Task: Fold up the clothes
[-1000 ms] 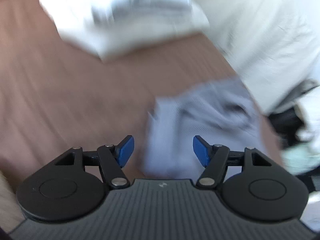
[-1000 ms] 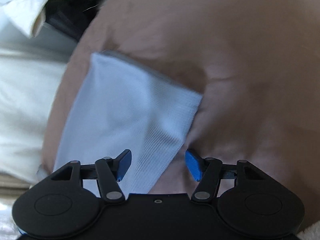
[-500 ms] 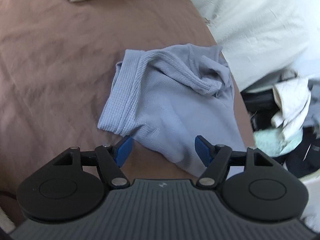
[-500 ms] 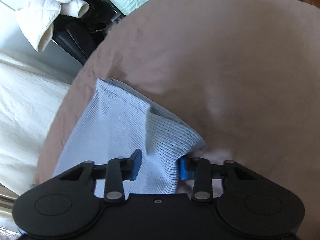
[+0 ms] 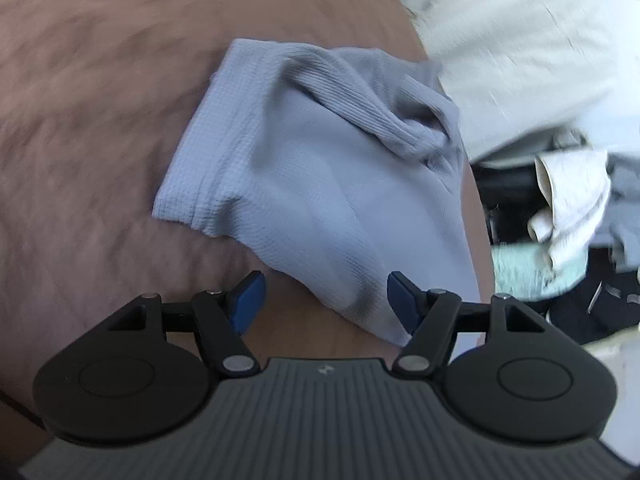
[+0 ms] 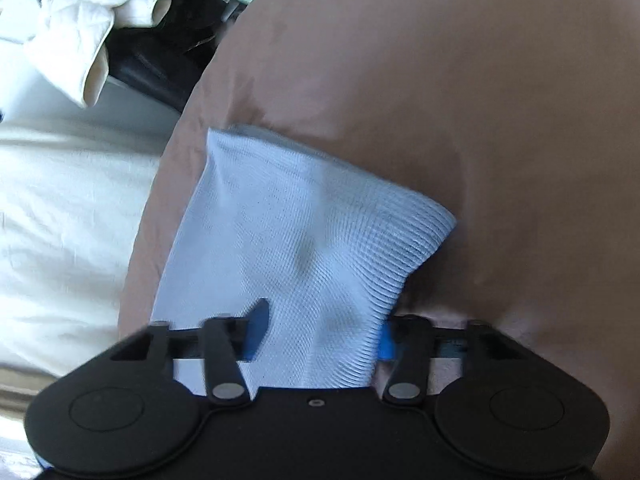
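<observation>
- Left tongs [image 5: 322, 300] gape wide, empty, over the crumpled pale-blue ribbed knit garment [image 5: 320, 184] on the brown bedsheet [image 5: 100, 120].
- Right tongs [image 6: 320, 330] straddle the garment's [image 6: 304, 248] edge, part-closed; grip uncertain.

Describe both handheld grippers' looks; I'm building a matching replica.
Both match. The left gripper has blue fingertip pads on black linkage arms with silver rivets, two round black housings, and a grey ribbed body bearing a small logo. The right gripper has the same blue pads and black linkages; its body looks black with a small central hole.
</observation>
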`<state>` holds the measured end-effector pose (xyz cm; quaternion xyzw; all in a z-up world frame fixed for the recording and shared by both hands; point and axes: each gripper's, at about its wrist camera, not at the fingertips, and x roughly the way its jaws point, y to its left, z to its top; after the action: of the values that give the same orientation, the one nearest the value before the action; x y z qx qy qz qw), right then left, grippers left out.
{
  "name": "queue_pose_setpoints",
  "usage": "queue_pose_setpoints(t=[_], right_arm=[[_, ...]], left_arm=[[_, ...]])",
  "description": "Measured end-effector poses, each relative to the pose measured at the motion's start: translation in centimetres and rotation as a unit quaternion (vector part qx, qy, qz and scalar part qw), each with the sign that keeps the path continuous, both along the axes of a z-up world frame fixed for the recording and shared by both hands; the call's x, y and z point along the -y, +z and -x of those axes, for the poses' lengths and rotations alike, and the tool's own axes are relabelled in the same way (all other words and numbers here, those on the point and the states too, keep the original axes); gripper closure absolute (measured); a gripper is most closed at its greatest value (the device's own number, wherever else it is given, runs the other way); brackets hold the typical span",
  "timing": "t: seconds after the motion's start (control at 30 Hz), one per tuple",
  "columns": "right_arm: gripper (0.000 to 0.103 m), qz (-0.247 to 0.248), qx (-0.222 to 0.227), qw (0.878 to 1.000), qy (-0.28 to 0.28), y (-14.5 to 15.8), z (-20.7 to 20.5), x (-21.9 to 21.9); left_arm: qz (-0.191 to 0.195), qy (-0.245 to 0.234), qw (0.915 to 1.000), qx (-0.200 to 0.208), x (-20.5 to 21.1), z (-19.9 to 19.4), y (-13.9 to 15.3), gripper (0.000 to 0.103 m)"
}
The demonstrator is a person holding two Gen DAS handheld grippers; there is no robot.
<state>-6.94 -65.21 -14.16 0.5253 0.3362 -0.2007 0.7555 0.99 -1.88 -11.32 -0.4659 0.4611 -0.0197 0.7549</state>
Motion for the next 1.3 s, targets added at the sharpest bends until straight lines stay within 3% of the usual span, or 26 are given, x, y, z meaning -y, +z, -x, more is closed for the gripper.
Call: queue_pose_setpoints(t=[0.03,0.17,0.2,0.23,0.27,0.37,0.47,0.53,0.57,0.6,0.67,0.73,0.8,0.87,0.97,1.03,1.13,1.23,1.3], right_arm=[[0.081,0.009,-0.009,1.000,0.008,0.0,-0.2,-0.2],[0.091,0.063,-0.023,0.997,0.027,1.0,-1.0,-1.4],[0.092,0.083,-0.026,0.996,0.032,1.3,-1.2,-1.8],[0.092,0.105,-0.030,0.993,0.041,1.7,-1.5,-2.2],[0.092,0.131,-0.034,0.989,0.052,2.2,-1.9,-2.8],[0.092,0.193,-0.010,0.978,0.075,4.1,-2.1,-4.2],[0.094,0.260,0.030,0.960,0.103,6.6,-1.6,-5.6],[0.095,0.333,0.070,0.929,0.148,10.0,-0.3,-6.9],[0.095,0.366,0.054,0.915,0.161,10.7,0.0,-7.3],[0.096,0.383,0.035,0.907,0.172,10.9,0.1,-7.5],[0.096,0.359,-0.001,0.916,0.177,9.8,-0.1,-6.8],[0.096,0.338,-0.036,0.925,0.172,8.4,-0.5,-6.4],[0.095,0.340,-0.057,0.923,0.171,7.8,-1.1,-6.8],[0.095,0.354,-0.068,0.916,0.174,8.0,-1.8,-7.5],[0.095,0.401,-0.065,0.895,0.183,10.0,-1.8,-8.5],[0.096,0.401,-0.066,0.896,0.179,10.8,-1.0,-8.1],[0.096,0.377,-0.103,0.904,0.173,10.2,-0.8,-7.1],[0.096,0.387,-0.169,0.887,0.185,8.8,-1.7,-7.1],[0.097,0.394,-0.174,0.883,0.188,9.0,-1.6,-7.3]], left_arm=[[-0.002,0.005,1.0000,-0.004,-0.1,0.0,-0.1,0.037],[-0.042,0.016,0.9987,0.025,-0.3,-0.7,0.4,0.037],[-0.054,0.019,0.9977,0.036,-0.3,-0.9,0.6,0.047],[-0.066,0.021,0.9965,0.046,-0.3,-1.1,0.8,0.086],[-0.078,0.024,0.9950,0.057,-0.3,-1.4,1.0,0.095],[-0.116,0.032,0.9886,0.091,-0.4,-2.0,1.8,0.096],[-0.174,0.048,0.9678,0.175,-0.7,-0.5,6.4,0.096],[-0.170,0.033,0.9672,0.186,-1.1,0.6,7.6,0.096],[-0.166,0.025,0.9677,0.188,-1.2,1.0,8.0,0.096],[-0.152,0.018,0.9743,0.165,-1.4,1.4,7.0,0.096],[-0.137,0.007,0.9861,0.094,-1.5,1.6,4.0,0.096],[-0.130,-0.012,0.9901,0.052,-1.1,0.7,2.2,0.096],[-0.123,-0.030,0.9918,0.013,-0.8,-0.2,0.6,0.096],[-0.135,-0.028,0.9903,0.021,-0.9,-0.7,1.3,0.096],[-0.169,-0.032,0.9828,0.068,-0.8,1.0,4.0,0.095],[-0.189,-0.047,0.9770,0.087,-0.6,2.3,5.3,0.095],[-0.181,-0.081,0.9775,0.073,-0.4,3.0,4.4,0.095],[-0.205,-0.102,0.9724,0.044,0.8,1.8,3.1,0.095],[-0.211,-0.098,0.9702,0.067,0.7,2.5,4.5,0.095]])
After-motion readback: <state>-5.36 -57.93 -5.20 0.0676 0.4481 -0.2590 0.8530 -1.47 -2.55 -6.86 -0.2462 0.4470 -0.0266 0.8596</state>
